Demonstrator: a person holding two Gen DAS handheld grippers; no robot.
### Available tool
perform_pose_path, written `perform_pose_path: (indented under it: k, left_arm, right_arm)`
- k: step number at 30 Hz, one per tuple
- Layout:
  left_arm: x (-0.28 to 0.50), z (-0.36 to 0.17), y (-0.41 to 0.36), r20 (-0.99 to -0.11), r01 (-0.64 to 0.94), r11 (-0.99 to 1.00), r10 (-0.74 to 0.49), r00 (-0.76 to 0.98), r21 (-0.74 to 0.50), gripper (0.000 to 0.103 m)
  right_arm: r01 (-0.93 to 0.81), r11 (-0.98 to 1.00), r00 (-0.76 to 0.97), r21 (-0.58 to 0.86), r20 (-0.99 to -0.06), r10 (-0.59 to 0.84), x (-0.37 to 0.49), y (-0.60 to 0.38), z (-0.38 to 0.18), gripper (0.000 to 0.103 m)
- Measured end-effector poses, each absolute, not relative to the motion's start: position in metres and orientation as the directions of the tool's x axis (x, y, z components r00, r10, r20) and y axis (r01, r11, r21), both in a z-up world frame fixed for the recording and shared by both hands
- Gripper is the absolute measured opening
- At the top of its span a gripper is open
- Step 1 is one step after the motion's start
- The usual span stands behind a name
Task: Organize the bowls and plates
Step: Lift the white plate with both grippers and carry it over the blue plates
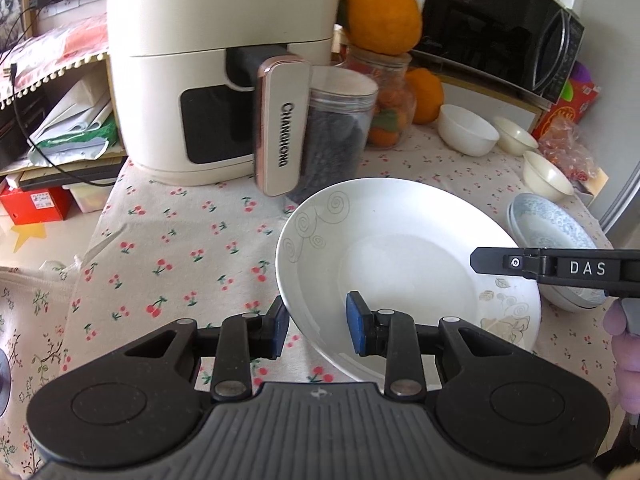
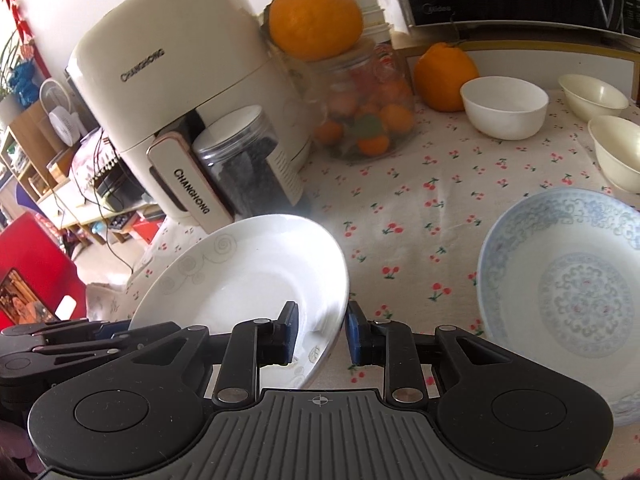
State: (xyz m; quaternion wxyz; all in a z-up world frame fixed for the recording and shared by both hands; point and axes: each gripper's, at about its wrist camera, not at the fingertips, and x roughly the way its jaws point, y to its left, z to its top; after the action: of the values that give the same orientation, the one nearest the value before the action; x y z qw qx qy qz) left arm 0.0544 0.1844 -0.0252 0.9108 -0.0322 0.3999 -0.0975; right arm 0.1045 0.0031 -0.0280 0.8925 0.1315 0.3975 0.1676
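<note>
While the cherry-print counter [image 2: 440, 208] carries an air fryer [image 2: 168, 80], the white plate [image 1: 400, 264] tilts above the cloth beside a blue-patterned bowl [image 2: 568, 280], its rim between each parted claw, left claw [image 1: 318, 328] and right claw [image 2: 322, 334], neither visibly clenched.
</note>
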Motion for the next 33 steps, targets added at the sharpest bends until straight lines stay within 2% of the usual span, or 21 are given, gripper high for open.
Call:
perform_pose_path:
  k: [33]
  left_arm:
    - [0.072,-0.009,0.092,-0.684,0.323,0.939,-0.312,0.660,-0.117,0.028]
  right_arm:
    - [-0.085,0.921,0.724,0.381,-0.611,0.320,0.107,-0.104,-0.004,0.025]
